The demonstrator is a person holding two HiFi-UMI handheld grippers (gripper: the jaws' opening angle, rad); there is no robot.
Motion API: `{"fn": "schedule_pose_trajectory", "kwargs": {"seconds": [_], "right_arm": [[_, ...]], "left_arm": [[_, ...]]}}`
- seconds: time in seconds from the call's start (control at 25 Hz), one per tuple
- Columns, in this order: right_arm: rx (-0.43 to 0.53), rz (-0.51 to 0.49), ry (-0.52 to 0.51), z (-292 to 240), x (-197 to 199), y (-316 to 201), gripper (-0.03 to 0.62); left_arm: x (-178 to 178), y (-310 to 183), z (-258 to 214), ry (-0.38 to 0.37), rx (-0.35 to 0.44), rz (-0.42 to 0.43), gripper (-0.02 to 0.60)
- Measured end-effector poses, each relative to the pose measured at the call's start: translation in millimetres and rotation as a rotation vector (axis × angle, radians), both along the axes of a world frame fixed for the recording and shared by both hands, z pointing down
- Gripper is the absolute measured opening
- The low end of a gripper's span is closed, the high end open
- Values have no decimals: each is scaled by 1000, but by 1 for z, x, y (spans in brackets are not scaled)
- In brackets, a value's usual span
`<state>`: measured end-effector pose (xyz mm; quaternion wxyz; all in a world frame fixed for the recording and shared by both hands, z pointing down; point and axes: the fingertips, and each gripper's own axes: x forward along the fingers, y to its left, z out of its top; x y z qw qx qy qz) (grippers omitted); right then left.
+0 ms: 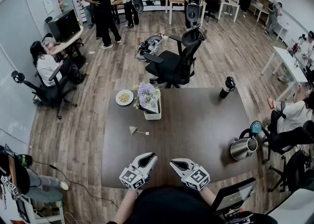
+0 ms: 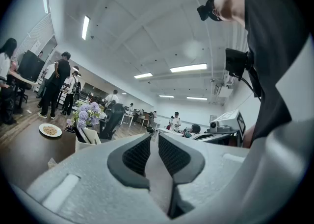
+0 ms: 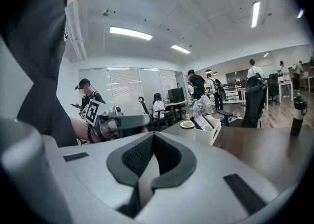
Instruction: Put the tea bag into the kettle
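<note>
Two things are hard to make out from above: the tea bag [image 1: 133,130] is only a small pale scrap with a thin string, and I cannot tell whether the kettle [image 1: 244,148] has its lid on. My own head and shoulders cover the near edge of the table [image 1: 196,120], and in each gripper view the claw's body fills the lower half and hides the tabletop just ahead.

My left claw [image 1: 149,157] [image 2: 153,137] points level, its jaws a narrow slit apart with nothing between them. My right claw [image 1: 175,163] [image 3: 153,136] tips slightly down, its jaws pressed together at the tips and empty. Both hover at the near edge, touching nothing.

The tea bag lies flat on the table, left of centre, near the flower box [image 1: 153,114] and well apart from the kettle, which stands at the right edge.
</note>
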<state>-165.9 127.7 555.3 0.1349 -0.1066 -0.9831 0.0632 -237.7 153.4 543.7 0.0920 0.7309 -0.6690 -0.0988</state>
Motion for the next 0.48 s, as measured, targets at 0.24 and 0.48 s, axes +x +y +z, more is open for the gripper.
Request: {"fn": "schedule_pose_trajectory", "kwargs": {"seconds": [0.24, 0.48], "right_arm": [[-5, 14, 3, 3, 6, 1, 8], [-75, -65, -37, -5, 4, 16, 11]], "left_arm": [[2, 0, 4, -18, -5, 7, 55], [-5, -1, 7, -61, -30, 7, 55]]}}
